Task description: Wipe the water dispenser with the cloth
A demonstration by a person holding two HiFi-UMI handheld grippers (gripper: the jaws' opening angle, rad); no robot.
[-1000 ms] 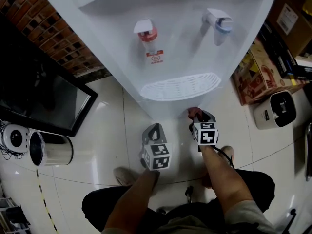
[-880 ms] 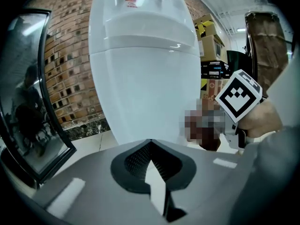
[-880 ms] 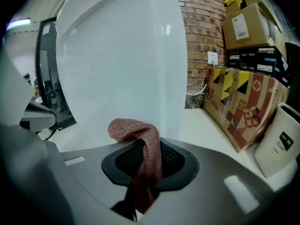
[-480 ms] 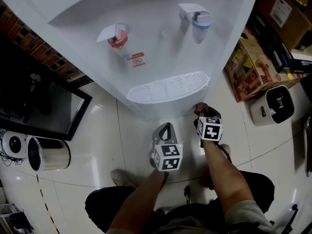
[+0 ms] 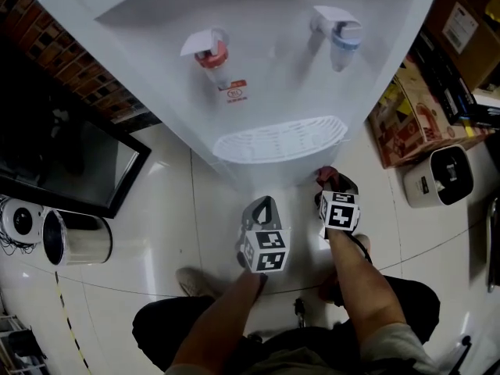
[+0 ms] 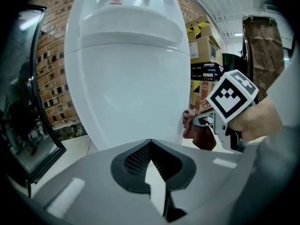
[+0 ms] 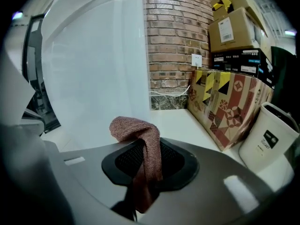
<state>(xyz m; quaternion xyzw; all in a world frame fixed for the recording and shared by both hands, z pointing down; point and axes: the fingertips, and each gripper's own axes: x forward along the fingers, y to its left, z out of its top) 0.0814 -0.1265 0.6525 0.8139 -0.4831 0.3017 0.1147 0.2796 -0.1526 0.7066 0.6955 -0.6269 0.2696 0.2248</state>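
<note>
The white water dispenser (image 5: 258, 22) has a red tap (image 5: 211, 53), a blue tap (image 5: 344, 33) and a slotted drip tray (image 5: 281, 139). My right gripper (image 5: 328, 176) is shut on a pinkish-brown cloth (image 5: 325, 174) at the foot of the dispenser's front, below the tray's right end. In the right gripper view the cloth (image 7: 140, 135) droops over the right gripper (image 7: 146, 143) beside the white panel (image 7: 93, 64). My left gripper (image 5: 264, 200) is shut and empty, pointing at the lower panel (image 6: 126, 74). The left gripper view shows the cloth (image 6: 193, 128) against the dispenser's edge.
A black screen (image 5: 62, 155) leans at the left, with a metal bin (image 5: 78, 239) below it. Cardboard boxes (image 5: 414, 116) and a white appliance (image 5: 441, 174) stand at the right, and a brick wall (image 7: 173, 36) is behind. The person's shoe (image 5: 199, 283) is on the tiled floor.
Both grippers have shifted a little to the right along the dispenser's base, then kept still. The cloth stays in the right gripper.
</note>
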